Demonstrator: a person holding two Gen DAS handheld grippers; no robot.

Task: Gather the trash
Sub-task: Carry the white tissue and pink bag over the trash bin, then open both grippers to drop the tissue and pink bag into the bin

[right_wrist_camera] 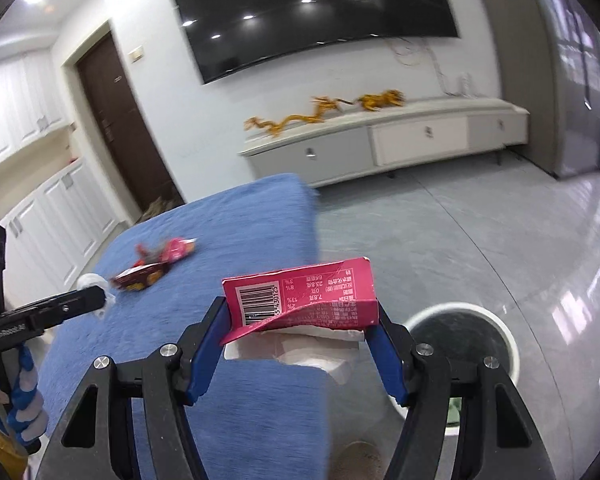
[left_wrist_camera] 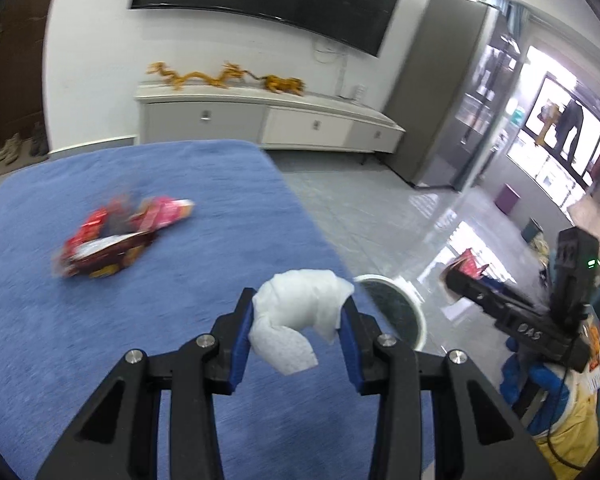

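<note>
1. The left gripper (left_wrist_camera: 298,320), bottom centre of its view, has its jaws closed partway onto a crumpled white tissue (left_wrist_camera: 300,312) above the blue cloth (left_wrist_camera: 100,340).
2. The right gripper (right_wrist_camera: 300,320) clamps a flattened pink carton (right_wrist_camera: 312,296) bearing a barcode and nutrition figures, digits "430125" legible.
3. Blurred red wrappers (left_wrist_camera: 112,236) lie centre-left on the cloth.
4. A white-rimmed bin (right_wrist_camera: 466,344) sits lower right.
5. "GenRobot.AI" marks the left gripper at the right view's left edge.

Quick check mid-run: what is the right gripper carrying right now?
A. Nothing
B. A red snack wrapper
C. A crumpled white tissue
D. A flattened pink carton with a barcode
D: the right gripper is clamped on the flattened pink carton, barcode facing the camera; the crumpled white tissue sits in the left gripper.
</note>
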